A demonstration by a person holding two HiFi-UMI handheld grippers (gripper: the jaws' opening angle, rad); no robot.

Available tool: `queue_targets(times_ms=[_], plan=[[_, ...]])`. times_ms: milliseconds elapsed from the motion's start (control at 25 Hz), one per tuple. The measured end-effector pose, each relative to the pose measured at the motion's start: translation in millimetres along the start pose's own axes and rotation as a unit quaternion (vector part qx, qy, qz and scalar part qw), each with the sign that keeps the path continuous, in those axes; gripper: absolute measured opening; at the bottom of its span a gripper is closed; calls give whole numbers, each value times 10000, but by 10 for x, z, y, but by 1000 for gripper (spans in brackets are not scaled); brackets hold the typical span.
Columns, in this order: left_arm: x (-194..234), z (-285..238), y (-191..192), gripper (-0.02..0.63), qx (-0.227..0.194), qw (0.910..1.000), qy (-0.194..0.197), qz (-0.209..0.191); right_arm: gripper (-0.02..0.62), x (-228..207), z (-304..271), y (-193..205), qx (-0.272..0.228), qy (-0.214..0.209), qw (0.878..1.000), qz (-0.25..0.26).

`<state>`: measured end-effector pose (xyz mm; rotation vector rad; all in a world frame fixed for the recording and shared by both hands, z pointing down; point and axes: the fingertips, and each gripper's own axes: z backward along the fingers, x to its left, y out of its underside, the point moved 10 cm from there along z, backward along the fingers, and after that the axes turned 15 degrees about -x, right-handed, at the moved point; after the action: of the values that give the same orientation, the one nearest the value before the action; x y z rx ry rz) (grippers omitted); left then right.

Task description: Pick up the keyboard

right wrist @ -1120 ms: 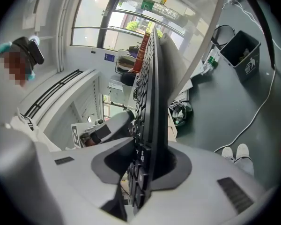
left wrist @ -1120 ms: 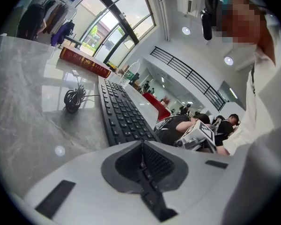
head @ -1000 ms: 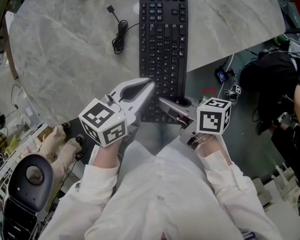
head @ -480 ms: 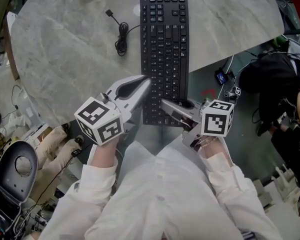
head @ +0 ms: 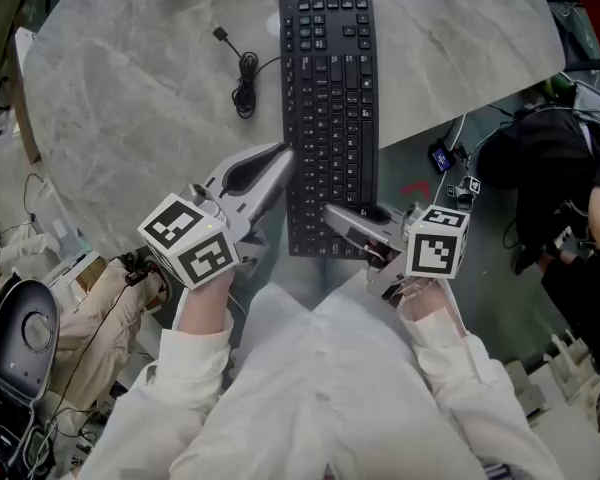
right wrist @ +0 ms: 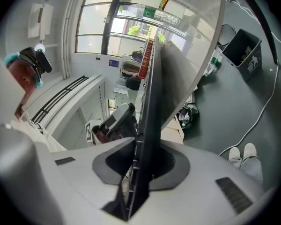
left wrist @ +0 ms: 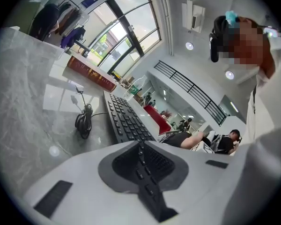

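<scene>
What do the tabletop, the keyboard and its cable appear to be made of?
The tabletop looks like polished grey stone or stone-look laminate: veining, lamp reflections. The keyboard looks like matte black plastic: moulded keys, little glare. The cable seems sheathed in black rubber or soft plastic, given its loose coil.

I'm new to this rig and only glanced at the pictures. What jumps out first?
A long black keyboard runs up the middle of the marble table, its near end past the edge. The right gripper clamps that end, its fingers having just been closing on it; the shut left gripper sits beside the keyboard's left side. A coiled cable lies further left.
</scene>
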<state>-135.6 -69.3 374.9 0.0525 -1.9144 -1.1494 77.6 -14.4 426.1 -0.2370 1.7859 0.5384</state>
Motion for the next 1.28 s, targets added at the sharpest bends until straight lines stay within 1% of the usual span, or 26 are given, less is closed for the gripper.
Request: queue_targets(times_ms=[160,200,240,280,480,640,800,880,1040,1200,1280], plan=[[69,-38,-17,30,-16,9998,-187,-23,103,-14,-9,-5,-28,-34,9999,-97],[93,-50,-14,58,-12,9998,-211,-24,103,-18,-16,-9,-34,-51,9999,-127],[118,-58,-6,103,-29,9998,-217,-22,103,-16,-20,-11,-42,-68,9999,-152],[143,-59,4,124,-61,9997,-215,-22,103,-8,-21,-10,-52,-80,9998,-173],[217,-43,19,152,-50,9996,-280,20,103,28,-15,-2,-84,-200,9994,-269],[292,-117,54,169,80,9997,-145,181,103,-13,-14,-15,-109,-241,9992,-295],[336,-204,70,177,215,9990,78,386,103,0,-11,-29,-144,-282,9990,-330],[334,-241,58,183,254,9988,174,390,103,17,-8,-27,-144,-311,9988,-357],[357,-310,22,184,283,9982,263,462,103,36,3,-29,-161,-396,9983,-391],[395,-345,22,185,420,9967,353,592,103,24,19,-43,-156,-476,9980,-376],[399,-357,25,193,524,9952,393,721,103,18,21,-47,-157,-549,9975,-418]])
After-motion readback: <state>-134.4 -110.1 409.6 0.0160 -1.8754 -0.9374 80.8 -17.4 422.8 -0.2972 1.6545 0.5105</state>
